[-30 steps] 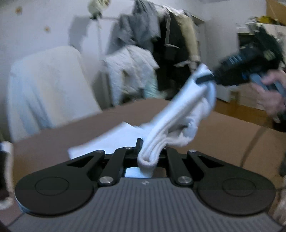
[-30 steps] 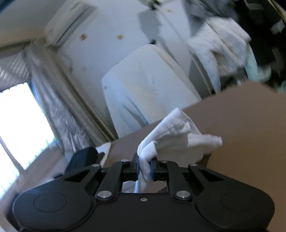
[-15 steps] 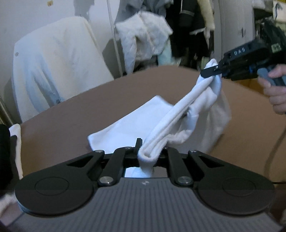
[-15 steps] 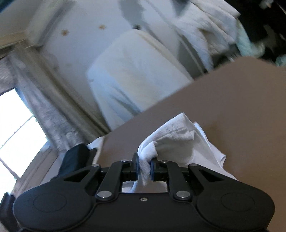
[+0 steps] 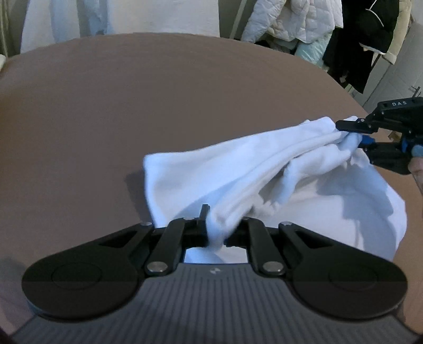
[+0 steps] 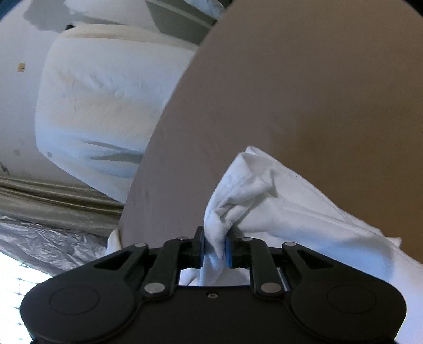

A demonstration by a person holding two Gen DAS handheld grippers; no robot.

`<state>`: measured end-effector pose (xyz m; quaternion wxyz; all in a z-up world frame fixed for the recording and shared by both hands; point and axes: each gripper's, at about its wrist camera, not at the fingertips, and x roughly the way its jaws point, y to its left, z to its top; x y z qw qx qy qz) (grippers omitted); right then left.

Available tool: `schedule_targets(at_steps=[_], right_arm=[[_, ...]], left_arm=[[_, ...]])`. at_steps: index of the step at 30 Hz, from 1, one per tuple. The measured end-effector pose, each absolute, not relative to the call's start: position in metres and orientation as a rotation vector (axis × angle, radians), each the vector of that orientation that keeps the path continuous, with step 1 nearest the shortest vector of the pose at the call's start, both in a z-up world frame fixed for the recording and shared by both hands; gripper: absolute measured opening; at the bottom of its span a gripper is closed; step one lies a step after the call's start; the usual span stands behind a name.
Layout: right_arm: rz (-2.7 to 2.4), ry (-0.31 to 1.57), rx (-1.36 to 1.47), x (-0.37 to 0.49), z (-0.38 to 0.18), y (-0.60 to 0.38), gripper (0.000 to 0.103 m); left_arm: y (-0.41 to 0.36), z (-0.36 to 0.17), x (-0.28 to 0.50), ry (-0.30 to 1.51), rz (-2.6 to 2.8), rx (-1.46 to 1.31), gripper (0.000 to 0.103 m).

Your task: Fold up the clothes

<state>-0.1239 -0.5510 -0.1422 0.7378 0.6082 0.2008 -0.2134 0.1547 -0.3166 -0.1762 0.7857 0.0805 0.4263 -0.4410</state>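
A white garment point(image 5: 238, 172) is stretched low over the brown table point(image 5: 105, 105), its lower layer lying flat on the tabletop. My left gripper point(image 5: 215, 232) is shut on one bunched end of it at the near side. My right gripper point(image 5: 354, 135) grips the other end at the right, held by a person's hand point(image 5: 417, 172). In the right wrist view the garment point(image 6: 277, 190) bunches between the blue pads point(image 6: 228, 248) of the right gripper point(image 6: 216, 248). Those jaws are opening, with the cloth still pinched between them.
A chair draped in white cloth point(image 6: 92, 105) stands beyond the table's far edge. Light and dark clothes point(image 5: 290, 21) hang on a rack behind the table at the back right. Crinkled plastic sheeting point(image 6: 39, 238) lies low by the window.
Both grippers have come down toward the table with the garment. It hung in the air between them before and now rests partly on the tabletop. Both wrists have rolled.
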Motion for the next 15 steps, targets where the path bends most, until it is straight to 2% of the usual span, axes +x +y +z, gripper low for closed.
schedule_targets(at_steps=[5, 6, 7, 8, 9, 11, 12, 13, 14, 15], right_arm=[[-0.374, 0.489, 1.208, -0.110, -0.120, -0.552, 0.020], [-0.350, 0.514, 1.196, -0.106, -0.117, -0.553, 0.021], [-0.349, 0.558, 1.194, -0.102, -0.115, -0.555, 0.028], [-0.349, 0.601, 1.192, -0.099, -0.114, -0.557, 0.034], [-0.345, 0.628, 1.192, -0.097, -0.111, -0.558, 0.035], [-0.308, 0.551, 1.210, -0.109, -0.097, -0.559, 0.044], [-0.294, 0.520, 1.202, -0.114, -0.090, -0.559, 0.053], [-0.295, 0.520, 1.135, -0.117, -0.081, -0.554, 0.055], [-0.296, 0.520, 1.068, -0.121, -0.072, -0.549, 0.055], [-0.297, 0.528, 0.996, -0.123, -0.064, -0.543, 0.055]], left_arm=[[-0.282, -0.142, 0.154, 0.820, -0.923, 0.011, 0.008], [-0.281, -0.145, 0.156, 0.833, -0.909, 0.018, 0.008], [-0.285, -0.156, 0.161, 0.871, -0.889, 0.045, 0.009], [-0.288, -0.166, 0.165, 0.910, -0.868, 0.073, 0.014], [-0.291, -0.176, 0.169, 0.939, -0.843, 0.102, 0.017], [-0.285, -0.187, 0.166, 0.870, -0.740, 0.170, 0.024], [-0.278, -0.184, 0.158, 0.769, -0.687, 0.183, 0.027], [-0.266, -0.181, 0.152, 0.702, -0.673, 0.143, 0.039], [-0.254, -0.177, 0.146, 0.635, -0.658, 0.104, 0.056], [-0.244, -0.174, 0.141, 0.584, -0.655, 0.063, 0.062]])
